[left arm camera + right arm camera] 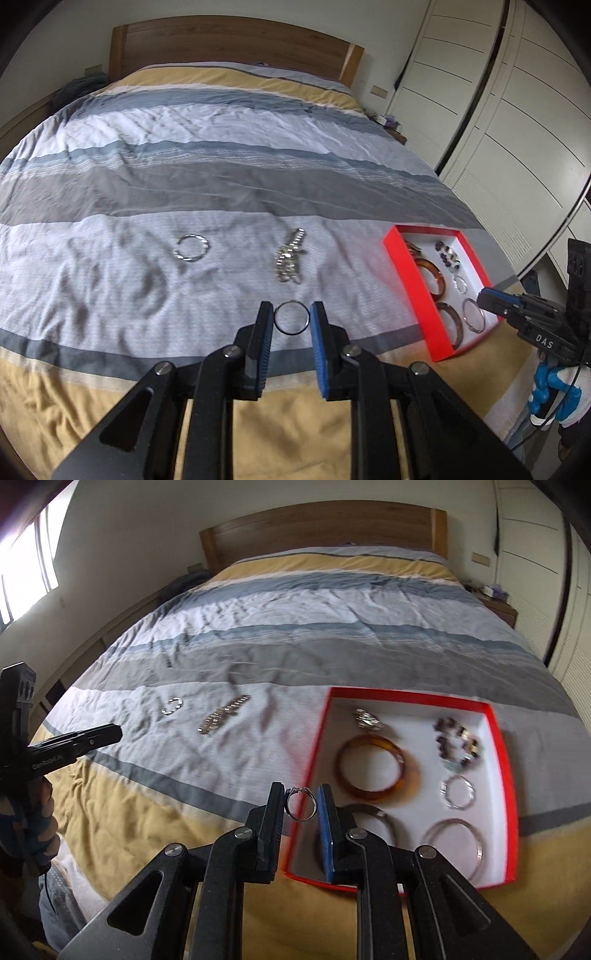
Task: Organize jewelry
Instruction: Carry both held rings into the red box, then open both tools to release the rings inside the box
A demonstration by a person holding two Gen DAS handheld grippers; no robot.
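My left gripper point(291, 317) is shut on a thin dark ring point(291, 318), held above the striped bedspread. My right gripper point(302, 804) is shut on a small silver ring point(301, 805), just left of the red box's point(511, 775) left wall. The white-lined box holds an amber bangle point(376, 768), a dark bead bracelet point(456, 746), silver bangles point(458, 792) and a silver cluster point(367, 720). On the bedspread lie a silver hoop bracelet point(191, 248) and a silver link chain point(290, 260). The right gripper point(491, 301) shows at the edge of the left wrist view, over the box point(400, 269).
The bed point(221, 166) fills both views, with a wooden headboard point(236, 48) at the far end. White wardrobe doors point(517, 110) run along the right, a nightstand point(498, 605) stands beside them. A gloved hand point(554, 391) holds the right gripper's handle.
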